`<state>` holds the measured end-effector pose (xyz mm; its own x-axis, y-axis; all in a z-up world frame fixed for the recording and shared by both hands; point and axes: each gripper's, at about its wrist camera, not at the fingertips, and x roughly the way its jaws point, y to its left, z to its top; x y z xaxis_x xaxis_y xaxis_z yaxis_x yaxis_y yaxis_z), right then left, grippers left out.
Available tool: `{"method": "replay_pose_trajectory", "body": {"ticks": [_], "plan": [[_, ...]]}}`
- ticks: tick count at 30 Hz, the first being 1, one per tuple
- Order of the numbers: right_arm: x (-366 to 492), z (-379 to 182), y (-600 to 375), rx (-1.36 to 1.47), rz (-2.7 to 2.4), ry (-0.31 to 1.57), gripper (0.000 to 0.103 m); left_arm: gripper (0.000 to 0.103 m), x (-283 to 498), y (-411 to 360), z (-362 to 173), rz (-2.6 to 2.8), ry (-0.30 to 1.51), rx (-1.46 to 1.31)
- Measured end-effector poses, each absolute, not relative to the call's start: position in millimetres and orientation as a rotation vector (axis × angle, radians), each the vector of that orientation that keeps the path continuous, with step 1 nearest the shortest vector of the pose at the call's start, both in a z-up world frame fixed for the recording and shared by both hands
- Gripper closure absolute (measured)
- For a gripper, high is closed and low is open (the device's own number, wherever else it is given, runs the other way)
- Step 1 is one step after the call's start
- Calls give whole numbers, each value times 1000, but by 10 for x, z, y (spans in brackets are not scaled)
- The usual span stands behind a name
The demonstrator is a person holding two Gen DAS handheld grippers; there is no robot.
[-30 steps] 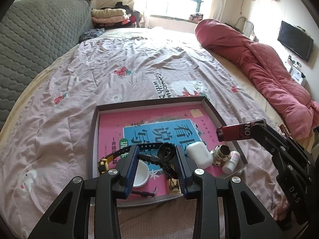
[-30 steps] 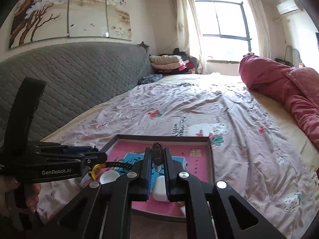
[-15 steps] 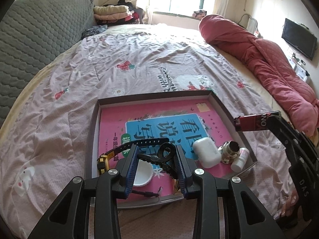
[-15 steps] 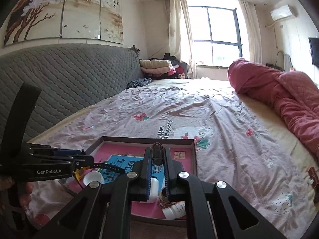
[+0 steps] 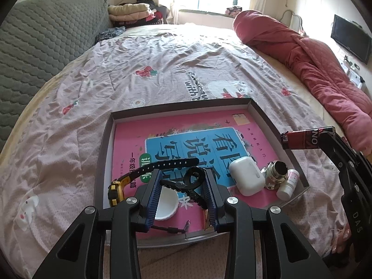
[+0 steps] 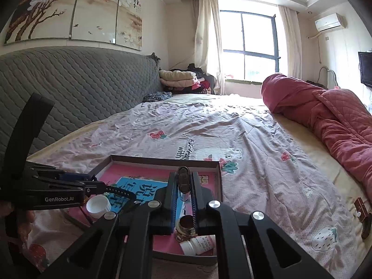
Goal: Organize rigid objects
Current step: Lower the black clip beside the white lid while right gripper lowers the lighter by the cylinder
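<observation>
Drawn back toward the box's near right corner since a second ago, the right gripper (image 6: 183, 193) is seen clamped on a red lighter (image 5: 302, 137), held just outside the shallow box (image 5: 274, 125). Directly beneath its fingers, a small open jar (image 6: 186, 226) and a white bottle (image 6: 197, 244) are shown lying inside the box. The left gripper (image 5: 182, 186) is closed around a black watch strap (image 5: 190, 181), with a white cap (image 5: 166, 202) below it and a white earbud case (image 5: 246, 176) to its right.
</observation>
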<state>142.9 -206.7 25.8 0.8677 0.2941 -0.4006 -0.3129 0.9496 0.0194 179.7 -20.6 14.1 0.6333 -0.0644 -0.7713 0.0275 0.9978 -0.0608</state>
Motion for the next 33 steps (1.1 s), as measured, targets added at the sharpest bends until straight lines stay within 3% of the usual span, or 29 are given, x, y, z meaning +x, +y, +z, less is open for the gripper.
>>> {"method": "replay_pose_trajectory", "body": {"ticks": [33], "plan": [[1619,-161,-1782,-199,286,489,92,66,2002,-243,-369,-34,940,-54]]}}
